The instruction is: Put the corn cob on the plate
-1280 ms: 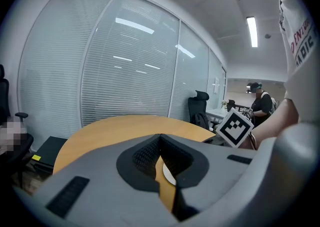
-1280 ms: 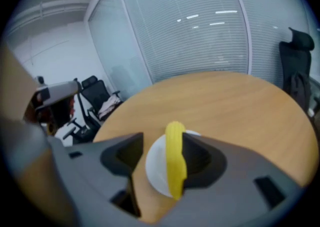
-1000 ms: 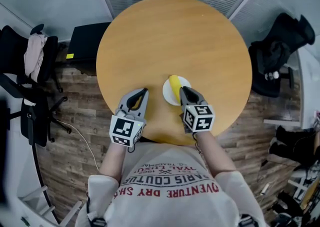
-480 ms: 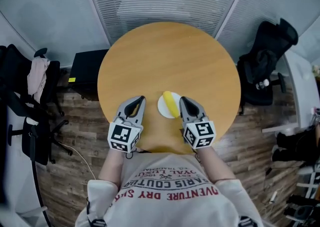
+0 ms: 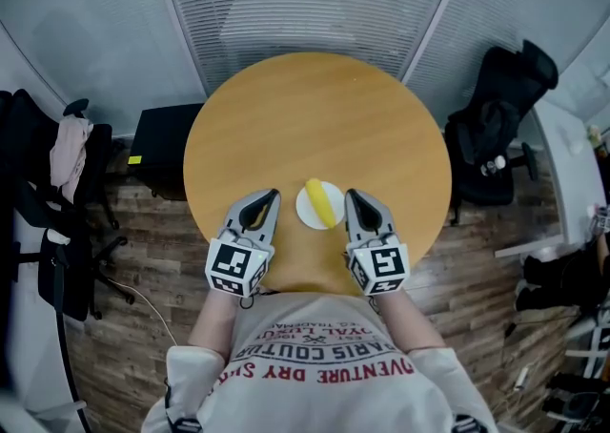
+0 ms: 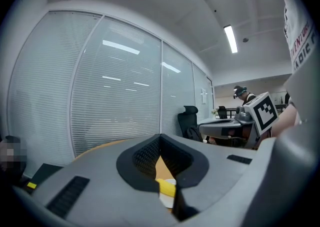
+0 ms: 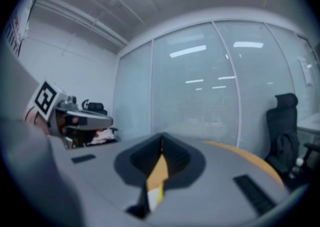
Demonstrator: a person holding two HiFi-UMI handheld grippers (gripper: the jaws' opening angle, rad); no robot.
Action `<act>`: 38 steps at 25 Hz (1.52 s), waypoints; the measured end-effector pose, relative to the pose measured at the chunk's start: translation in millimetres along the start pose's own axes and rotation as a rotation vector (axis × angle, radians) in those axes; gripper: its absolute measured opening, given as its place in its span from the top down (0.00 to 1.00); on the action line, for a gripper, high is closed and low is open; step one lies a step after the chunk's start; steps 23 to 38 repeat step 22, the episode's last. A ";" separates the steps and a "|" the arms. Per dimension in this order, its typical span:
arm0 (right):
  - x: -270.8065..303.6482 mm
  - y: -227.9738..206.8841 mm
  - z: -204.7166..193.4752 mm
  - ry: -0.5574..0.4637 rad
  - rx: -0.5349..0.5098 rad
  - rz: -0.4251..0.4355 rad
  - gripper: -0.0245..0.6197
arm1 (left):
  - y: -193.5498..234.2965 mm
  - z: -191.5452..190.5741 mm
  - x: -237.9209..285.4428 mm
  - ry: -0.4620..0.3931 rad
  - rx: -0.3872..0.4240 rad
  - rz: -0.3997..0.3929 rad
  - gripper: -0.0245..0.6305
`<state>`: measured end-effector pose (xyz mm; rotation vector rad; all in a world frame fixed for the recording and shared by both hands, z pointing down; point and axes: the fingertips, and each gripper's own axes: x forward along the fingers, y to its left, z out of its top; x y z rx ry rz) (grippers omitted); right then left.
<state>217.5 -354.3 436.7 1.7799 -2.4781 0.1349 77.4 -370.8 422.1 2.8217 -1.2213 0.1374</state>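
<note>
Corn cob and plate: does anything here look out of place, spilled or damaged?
Nothing stands out. The corn cob lies on the white plate on the round table, with nothing spilled around it.

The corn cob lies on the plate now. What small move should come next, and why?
Probably only a small retreat: draw both claws back toward the body. The corn cob lies across the plate on the table, so the job looks finished. The left claw and the right claw are shut and empty, one at each side of the plate.
</note>
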 end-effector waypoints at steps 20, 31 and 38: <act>5.9 9.9 -7.4 0.019 -0.012 0.028 0.91 | 4.5 0.1 -0.5 -0.010 -0.017 0.019 0.91; 6.9 8.6 -9.0 0.025 -0.013 0.029 0.91 | 4.0 0.5 1.5 -0.011 -0.015 0.017 0.91; 6.9 8.6 -9.0 0.025 -0.013 0.029 0.91 | 4.0 0.5 1.5 -0.011 -0.015 0.017 0.91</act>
